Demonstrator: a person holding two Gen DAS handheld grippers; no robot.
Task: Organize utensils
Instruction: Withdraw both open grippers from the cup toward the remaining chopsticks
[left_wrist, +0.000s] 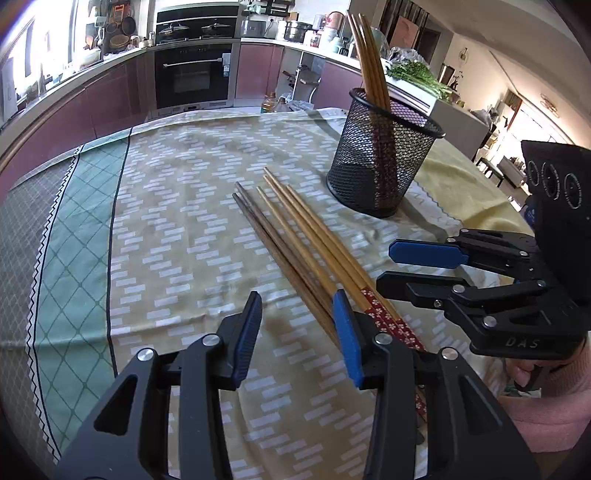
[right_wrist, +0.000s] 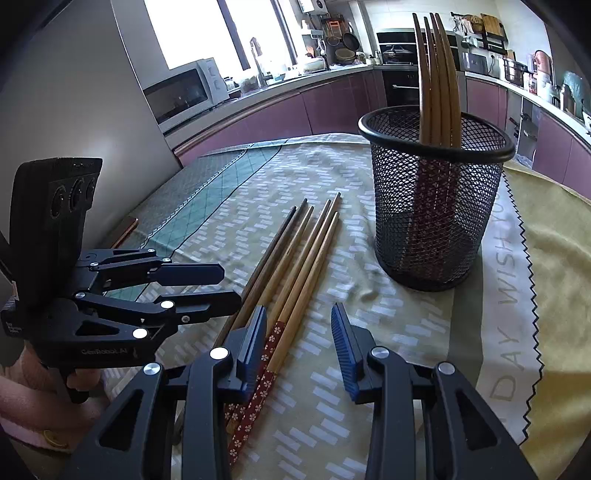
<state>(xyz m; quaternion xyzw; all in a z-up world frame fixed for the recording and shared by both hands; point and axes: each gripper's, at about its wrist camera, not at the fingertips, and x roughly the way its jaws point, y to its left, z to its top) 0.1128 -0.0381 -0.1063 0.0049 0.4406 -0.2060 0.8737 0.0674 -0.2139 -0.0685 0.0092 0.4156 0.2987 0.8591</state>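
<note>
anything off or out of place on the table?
Only the loose chopsticks: a mixed bundle lying flat on the tablecloth beside the mesh holder, where others already stand. Nothing spilled or broken.

bright daylight floods from blown-out kitchen windows (right_wrist: 207, 29), glaring on the wall. soft shadows fall across the tablecloth (left_wrist: 192, 229). both fisheye views stay sharp, bending and darkening at edges.

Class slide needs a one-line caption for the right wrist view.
Right gripper, jaws open, over loose chopsticks on the tablecloth, beside a mesh holder.
</note>
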